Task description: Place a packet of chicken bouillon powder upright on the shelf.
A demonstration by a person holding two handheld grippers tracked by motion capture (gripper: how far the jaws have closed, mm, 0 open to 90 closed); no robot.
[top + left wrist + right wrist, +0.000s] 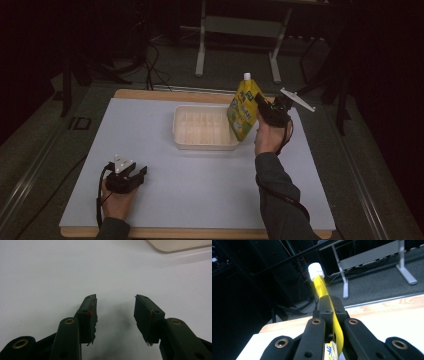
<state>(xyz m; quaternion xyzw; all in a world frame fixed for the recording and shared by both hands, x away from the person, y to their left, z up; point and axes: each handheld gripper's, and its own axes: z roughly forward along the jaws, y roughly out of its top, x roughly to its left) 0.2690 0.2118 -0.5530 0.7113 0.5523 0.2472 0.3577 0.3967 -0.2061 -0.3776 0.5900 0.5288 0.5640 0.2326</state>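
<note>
right gripper [261,104] clamps yellow pouch [242,111] above tray [204,128].

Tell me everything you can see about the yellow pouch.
The pouch is a soft yellow spout bag with blue print and a white screw cap on top. It hangs upright in the air, its lower end at the right edge of the tray. The right gripper clamps its flat edge.

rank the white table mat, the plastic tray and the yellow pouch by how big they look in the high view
1. white table mat, by far the largest
2. plastic tray
3. yellow pouch, smallest, though it is held up off the table in the right gripper, so it looks slightly enlarged
</note>
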